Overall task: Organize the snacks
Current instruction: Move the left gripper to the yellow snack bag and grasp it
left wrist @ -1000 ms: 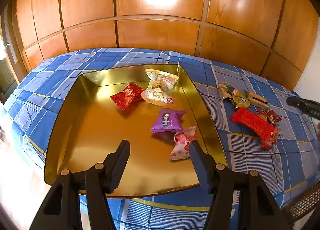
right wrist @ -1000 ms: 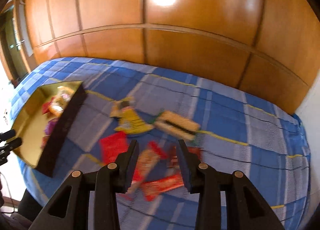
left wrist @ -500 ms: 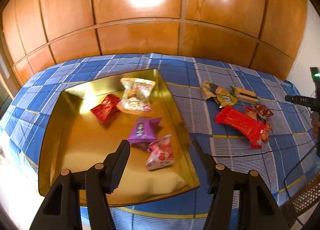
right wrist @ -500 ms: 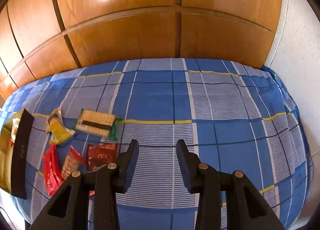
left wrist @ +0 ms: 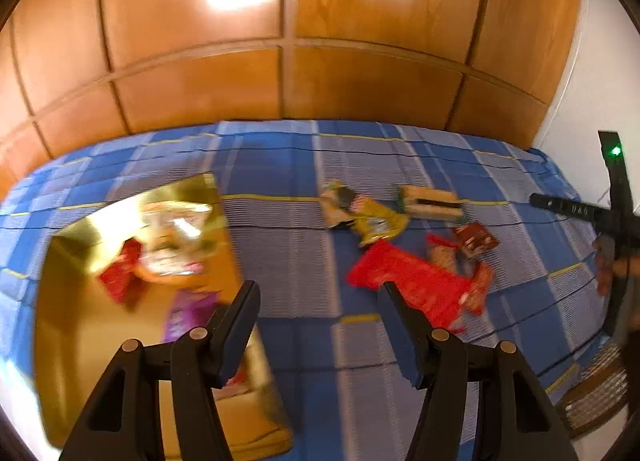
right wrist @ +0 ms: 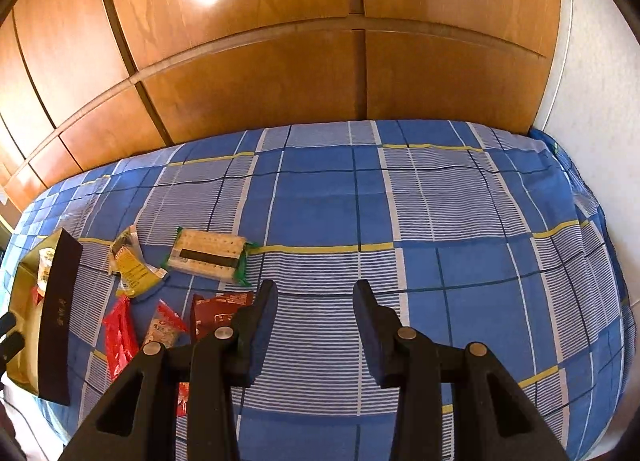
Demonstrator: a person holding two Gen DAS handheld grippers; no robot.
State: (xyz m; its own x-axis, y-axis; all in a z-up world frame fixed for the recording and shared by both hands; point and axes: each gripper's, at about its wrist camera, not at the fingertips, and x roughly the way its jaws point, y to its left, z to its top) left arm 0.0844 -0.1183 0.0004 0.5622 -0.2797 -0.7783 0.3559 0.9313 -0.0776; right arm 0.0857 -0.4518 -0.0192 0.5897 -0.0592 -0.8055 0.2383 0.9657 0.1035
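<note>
Both hand-held grippers, left [left wrist: 318, 303] and right [right wrist: 315, 301], gape empty; grabbing the red packet [left wrist: 408, 285] beside the gold tray [left wrist: 260, 373] risks snagging neighbours

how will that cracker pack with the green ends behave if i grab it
The cracker pack lies flat and holds a straight rectangle, so it is probably fairly stiff. Its glossy film may slip between pads. The biscuits visible inside would likely crack under a hard squeeze.

The left gripper [left wrist: 316, 301] points down at a slant, and its two black fingers [left wrist: 240, 313] stand apart with nothing between them. The right gripper [right wrist: 316, 299] tilts down too (its gap is smaller) and it holds nothing. A hand [left wrist: 612, 267] shows at the far right of the left view.
</note>
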